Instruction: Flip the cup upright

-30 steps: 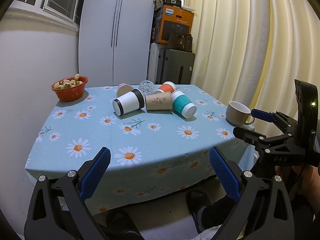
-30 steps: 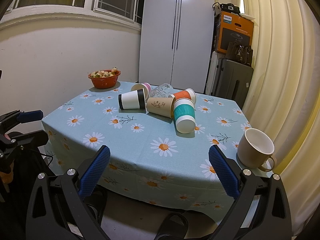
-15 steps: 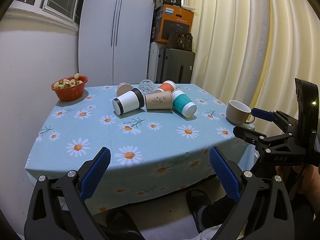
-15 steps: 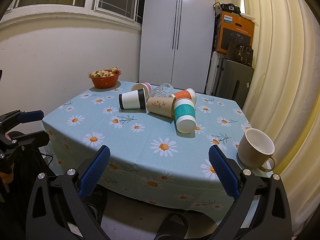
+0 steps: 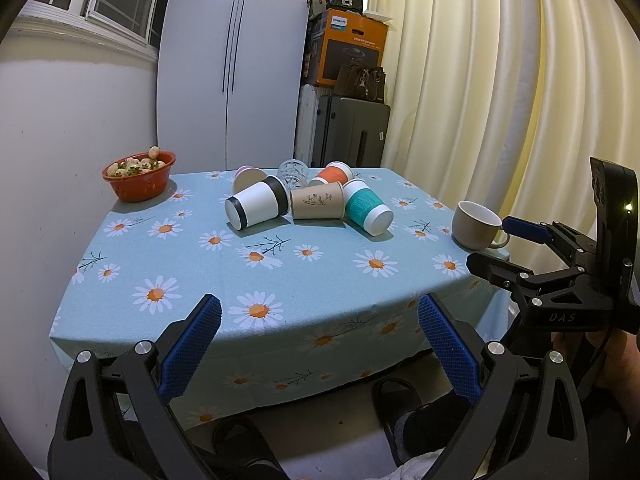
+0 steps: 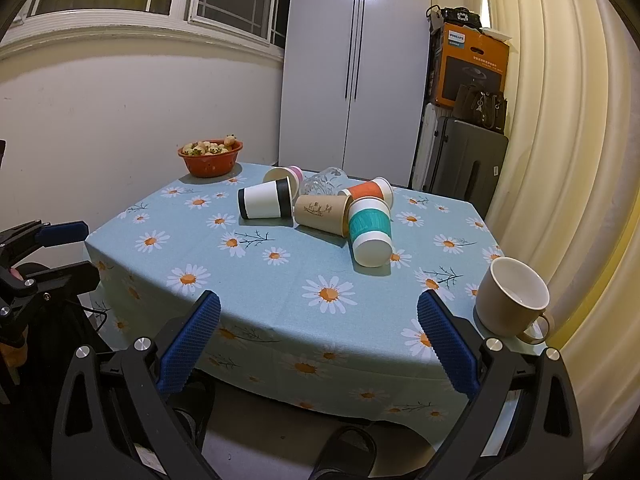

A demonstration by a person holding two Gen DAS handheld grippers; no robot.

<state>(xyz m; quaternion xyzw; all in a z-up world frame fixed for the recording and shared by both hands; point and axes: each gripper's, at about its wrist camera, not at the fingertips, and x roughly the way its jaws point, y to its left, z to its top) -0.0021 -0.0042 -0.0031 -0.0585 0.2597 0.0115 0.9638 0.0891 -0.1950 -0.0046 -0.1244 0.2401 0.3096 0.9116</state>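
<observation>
Several paper cups lie on their sides in a cluster at the far middle of the table: a white and black cup (image 5: 258, 203) (image 6: 266, 199), a brown cup (image 5: 317, 200) (image 6: 322, 210), a teal and white cup (image 5: 366, 208) (image 6: 369, 227), an orange cup (image 5: 334, 173) (image 6: 368, 191), a pink cup (image 5: 248, 175) and a clear glass (image 5: 293, 171) (image 6: 323, 181). A beige mug (image 5: 476, 225) (image 6: 510, 300) stands upright at the right edge. My left gripper (image 5: 318, 344) and right gripper (image 6: 318, 344) are both open and empty, short of the table's near edge.
The table (image 5: 224, 276) has a blue daisy cloth. A red bowl of fruit (image 5: 138, 174) (image 6: 210, 158) stands at the far left corner. A wall runs along the left. A cupboard, a suitcase (image 5: 350, 132) and boxes stand behind, curtains on the right.
</observation>
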